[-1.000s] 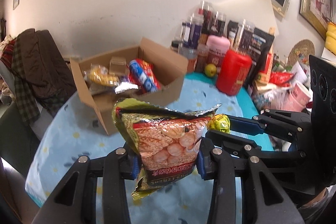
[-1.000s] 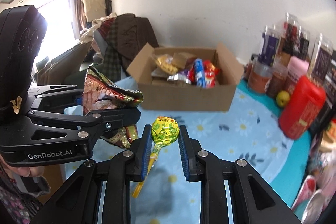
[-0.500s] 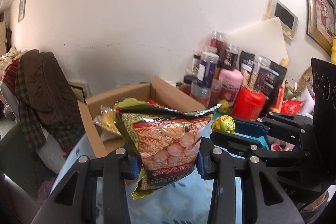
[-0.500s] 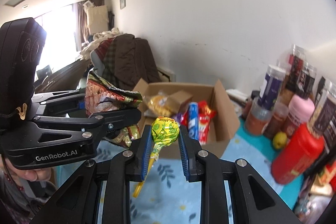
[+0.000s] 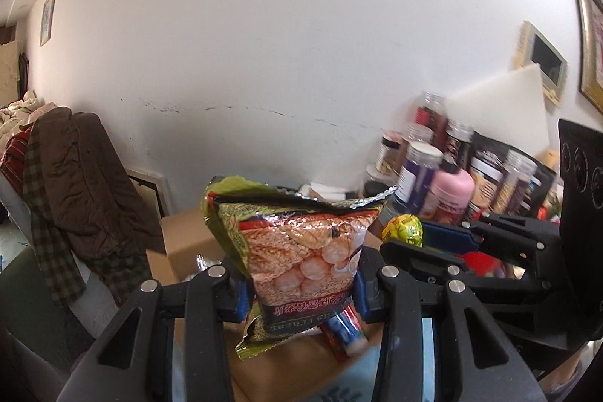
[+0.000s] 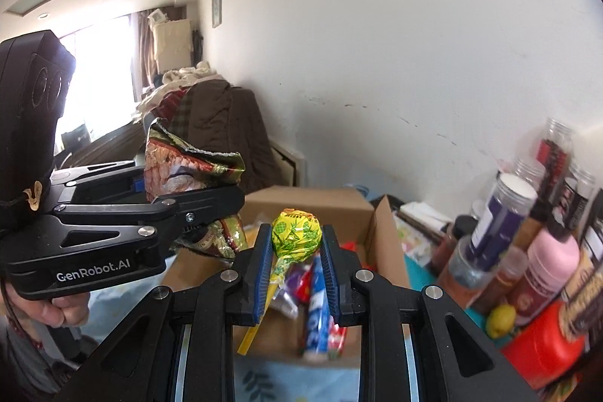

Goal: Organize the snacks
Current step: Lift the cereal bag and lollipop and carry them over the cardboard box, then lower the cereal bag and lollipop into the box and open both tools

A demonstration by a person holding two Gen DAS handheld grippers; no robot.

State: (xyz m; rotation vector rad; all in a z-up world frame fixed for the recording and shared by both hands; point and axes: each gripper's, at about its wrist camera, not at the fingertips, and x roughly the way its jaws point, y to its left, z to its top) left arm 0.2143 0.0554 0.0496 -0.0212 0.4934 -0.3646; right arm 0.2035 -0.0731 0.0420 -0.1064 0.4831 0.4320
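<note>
Done: cardboard box (image 6: 380, 232) already holds several snacks.
Left gripper (image 5: 301, 292): fingers pinching snack bag (image 5: 301, 251).
Right gripper (image 6: 296, 274): fingers pinching lollipop (image 6: 296, 232).
Left: both unreleased, above box.

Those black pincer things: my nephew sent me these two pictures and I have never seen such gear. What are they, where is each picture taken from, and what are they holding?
They are hand-held grippers, one in each of a person's hands, each carrying a wide-angle camera that looks along its two fingers. One picture is from the left gripper, which is shut on an opened snack bag. The other is from the right gripper, shut on a yellow lollipop. Just beyond both sits a cardboard box that already has snacks inside. Jars and bottles crowd the table to the right.
</note>
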